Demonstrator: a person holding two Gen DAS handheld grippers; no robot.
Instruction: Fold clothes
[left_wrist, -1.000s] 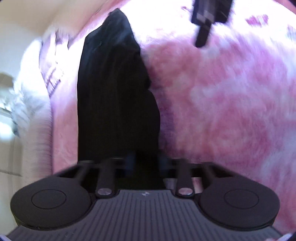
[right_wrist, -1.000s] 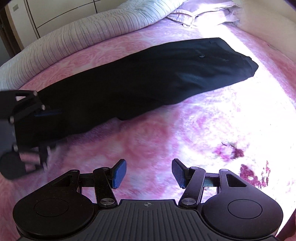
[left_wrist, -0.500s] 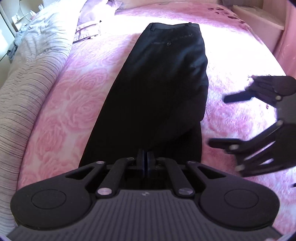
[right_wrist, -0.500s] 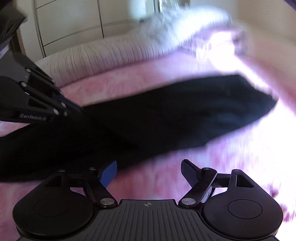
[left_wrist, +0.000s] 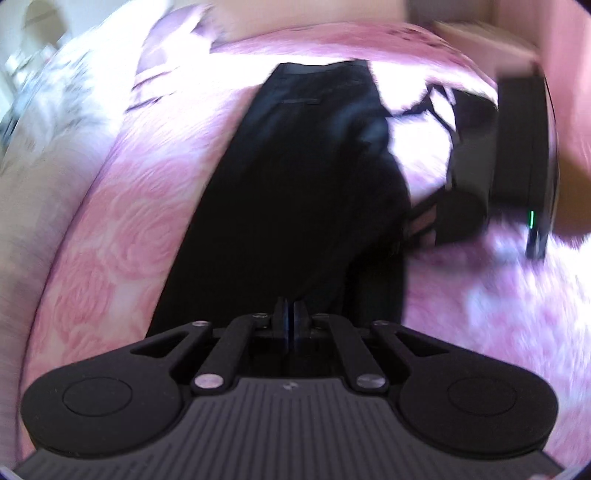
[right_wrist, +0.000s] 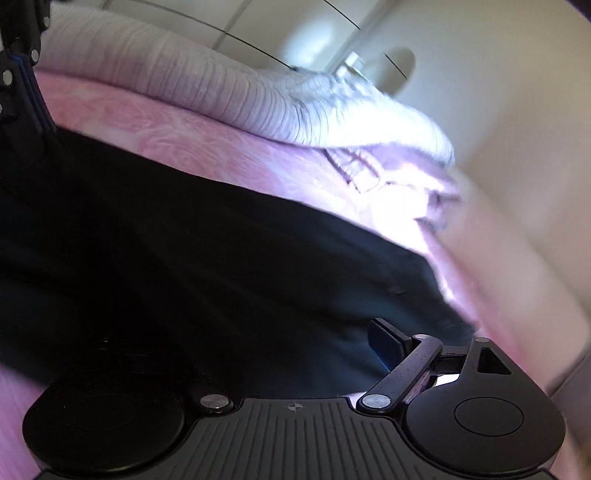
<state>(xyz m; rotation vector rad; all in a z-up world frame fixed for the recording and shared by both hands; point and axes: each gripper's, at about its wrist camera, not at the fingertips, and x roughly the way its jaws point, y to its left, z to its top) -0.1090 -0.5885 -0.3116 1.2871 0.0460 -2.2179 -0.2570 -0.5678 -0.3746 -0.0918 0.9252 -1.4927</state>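
Trousers (left_wrist: 295, 192), black, lie stretched along the pink bedspread (left_wrist: 122, 229), waistband at the far end and hem at the near end. The left gripper (left_wrist: 294, 321) has its jaws pressed together at the hem end; whether cloth is pinched between the pads is not clear from its own view, though the right view shows its fingers meeting the dark cloth at the top left. The right gripper (right_wrist: 295, 350) has just been opening and stands wide, low over the trousers, nothing pressed between its pads; only its right finger (right_wrist: 388, 341) shows against the cloth. In the left view it appears blurred, beside the trousers on the right. A striped grey duvet (right_wrist: 207, 92) is bunched along the far edge of the bed, with pale cupboard doors (right_wrist: 280, 26) behind.
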